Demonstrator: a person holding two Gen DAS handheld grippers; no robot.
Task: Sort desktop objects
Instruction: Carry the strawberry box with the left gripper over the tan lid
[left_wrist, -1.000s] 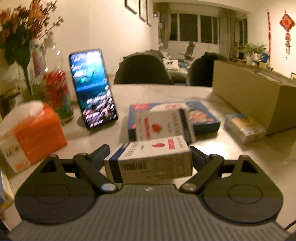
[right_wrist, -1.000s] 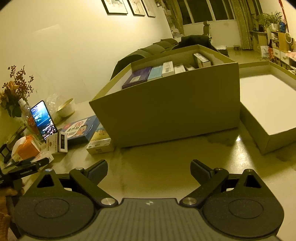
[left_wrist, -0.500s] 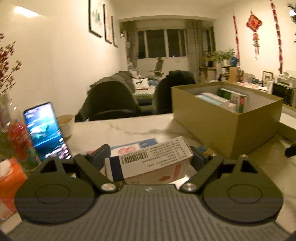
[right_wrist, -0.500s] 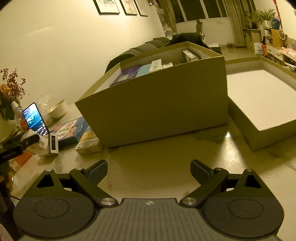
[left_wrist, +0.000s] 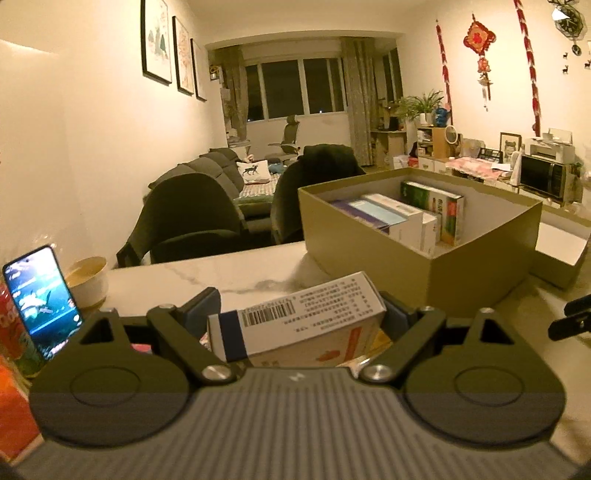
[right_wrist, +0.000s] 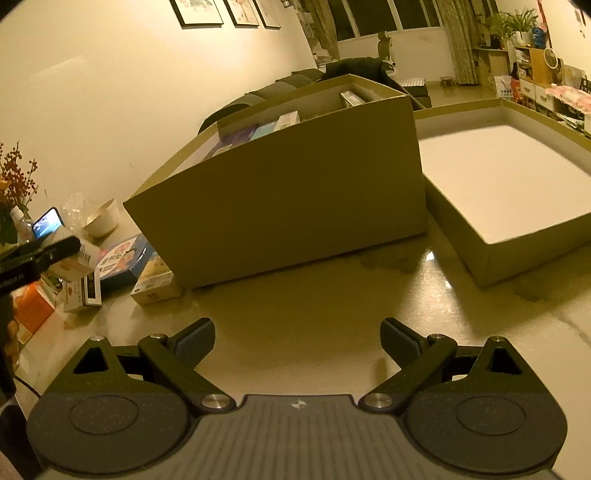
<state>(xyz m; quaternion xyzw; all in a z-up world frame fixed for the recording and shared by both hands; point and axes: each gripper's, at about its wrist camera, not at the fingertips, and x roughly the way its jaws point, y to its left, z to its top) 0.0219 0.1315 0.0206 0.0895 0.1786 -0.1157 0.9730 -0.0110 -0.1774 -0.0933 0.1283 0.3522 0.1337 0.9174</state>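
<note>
Tilted slightly downward, the left gripper clamps a medicine box above the table; the right gripper hovers, fingers apart.

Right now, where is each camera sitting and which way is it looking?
Left wrist view: sits on the left gripper, facing across the table toward the open cardboard box; its fingers clamp a small white carton.
Right wrist view: sits on the right gripper, angled down at the marble table before the box; its jaws are open with nothing between them.
Both views show the box; the right view also catches the left gripper with its carton.
</note>
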